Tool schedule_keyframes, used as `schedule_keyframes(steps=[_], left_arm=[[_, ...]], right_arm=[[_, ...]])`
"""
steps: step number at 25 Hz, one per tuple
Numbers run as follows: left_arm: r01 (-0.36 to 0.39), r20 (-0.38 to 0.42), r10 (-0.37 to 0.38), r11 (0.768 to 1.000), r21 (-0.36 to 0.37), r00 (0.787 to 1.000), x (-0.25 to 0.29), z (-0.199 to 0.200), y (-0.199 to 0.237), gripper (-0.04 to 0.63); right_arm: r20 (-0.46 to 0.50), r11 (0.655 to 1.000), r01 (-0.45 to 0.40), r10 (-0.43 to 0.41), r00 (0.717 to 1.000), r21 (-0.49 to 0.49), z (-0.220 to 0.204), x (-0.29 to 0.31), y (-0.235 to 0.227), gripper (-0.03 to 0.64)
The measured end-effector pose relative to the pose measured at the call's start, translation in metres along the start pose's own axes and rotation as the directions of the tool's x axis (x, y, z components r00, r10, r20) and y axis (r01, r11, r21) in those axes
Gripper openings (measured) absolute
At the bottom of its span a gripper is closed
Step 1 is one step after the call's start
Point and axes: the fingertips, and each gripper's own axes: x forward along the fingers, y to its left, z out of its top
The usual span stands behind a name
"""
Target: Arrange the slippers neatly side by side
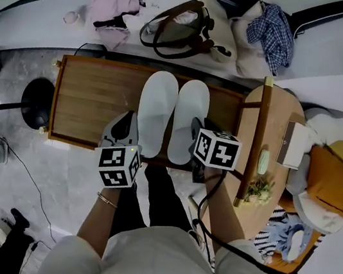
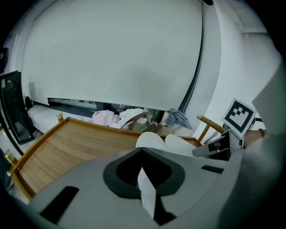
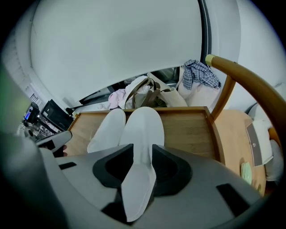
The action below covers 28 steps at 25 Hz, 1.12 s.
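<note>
Setup: the rectangular wooden tray-table with a raised rim (image 1: 87, 96) carries both task items.

The left white fabric slipper (image 1: 157, 108) and the right white fabric slipper (image 1: 190, 113) lie right of centre, long sides touching. Toes point at the far rim and look about level.

Right gripper (image 3: 143, 153): jaws stand apart with the right slipper's heel lying between them. It looks loose, not pinched.

Left gripper (image 1: 126, 125): jaws are closed on a thin white strip. I read this as the heel edge of the left slipper, though its own view does not show the join.

Step (judgement): placement is essentially done and this is the letting-go stage. The next move calls for the left jaws to part, then both grippers to draw back toward the person. They should lift clear first so neither heel is dragged out of line.

Edges and room:
- Heels sit at the near rim, so there is little margin there.
- Toes stop short of the far rim.
- Left of the pair is wide bare wood.
- The right side is tighter, with the tray's right rim and the upright wooden rail (image 1: 260, 135) near.
</note>
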Motion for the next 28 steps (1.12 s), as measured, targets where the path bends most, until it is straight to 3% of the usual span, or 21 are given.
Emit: schedule_keyframes(steps=[14,20,28], left_arm=[[0.038,0.081,-0.042,0.998,0.053,0.996,-0.029,0.044,0.006,0.006],[0.074,0.133,-0.088,0.991,0.108,0.987,-0.052,0.075,0.001,0.006],[0.105,0.233,-0.138,0.983,0.151,0.963,-0.082,0.121,0.002,0.005]], right_arm=[[0.147,0.996,0.040,-0.051,0.988,0.077,0.025,-0.045,0.008,0.149],[0.241,0.990,0.048,-0.079,0.967,0.134,0.040,-0.084,0.012,0.144],[0.354,0.985,0.069,-0.121,0.927,0.156,0.054,-0.131,0.029,0.079]])
